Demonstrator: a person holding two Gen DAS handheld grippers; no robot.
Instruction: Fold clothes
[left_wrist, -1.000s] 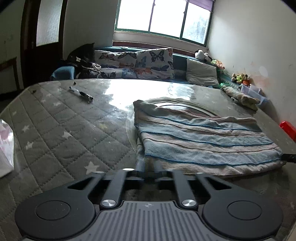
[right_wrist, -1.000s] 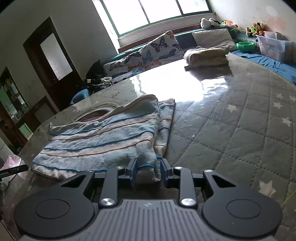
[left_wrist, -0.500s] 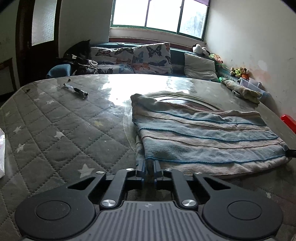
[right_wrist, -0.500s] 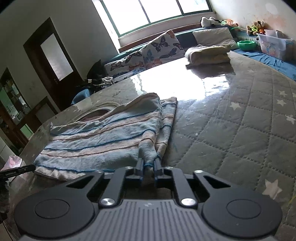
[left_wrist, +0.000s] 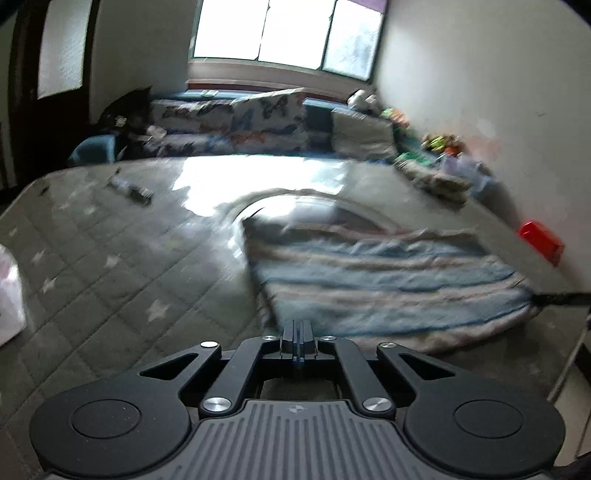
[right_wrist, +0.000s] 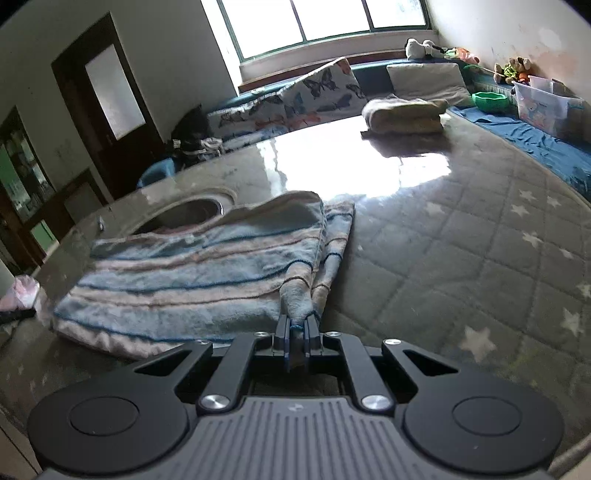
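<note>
A blue, pink and cream striped cloth (left_wrist: 388, 280) (right_wrist: 192, 273) lies folded on the grey quilted, star-patterned table cover (right_wrist: 461, 258). My left gripper (left_wrist: 297, 330) is shut at the cloth's near left corner. The blurred left wrist view shows that corner drawn up to the closed fingertips. My right gripper (right_wrist: 297, 326) is shut on the near right corner, which rises in a pinched peak from the surface. Each gripper's black tip shows at the edge of the other's view: the right gripper's tip (left_wrist: 561, 299) and the left gripper's tip (right_wrist: 14, 314).
A folded cloth pile (right_wrist: 404, 114) sits at the far right of the surface, and a small dark pen-like object (left_wrist: 129, 188) at the far left. Butterfly pillows (right_wrist: 321, 88) line the back. A red box (left_wrist: 541, 242), plastic bin (right_wrist: 543, 103) and pale bag (left_wrist: 9, 295) flank the sides.
Both grippers closed on the cloth's near corners and rose a little. The corners now lift off the surface, and the left wrist view is blurred from motion.
</note>
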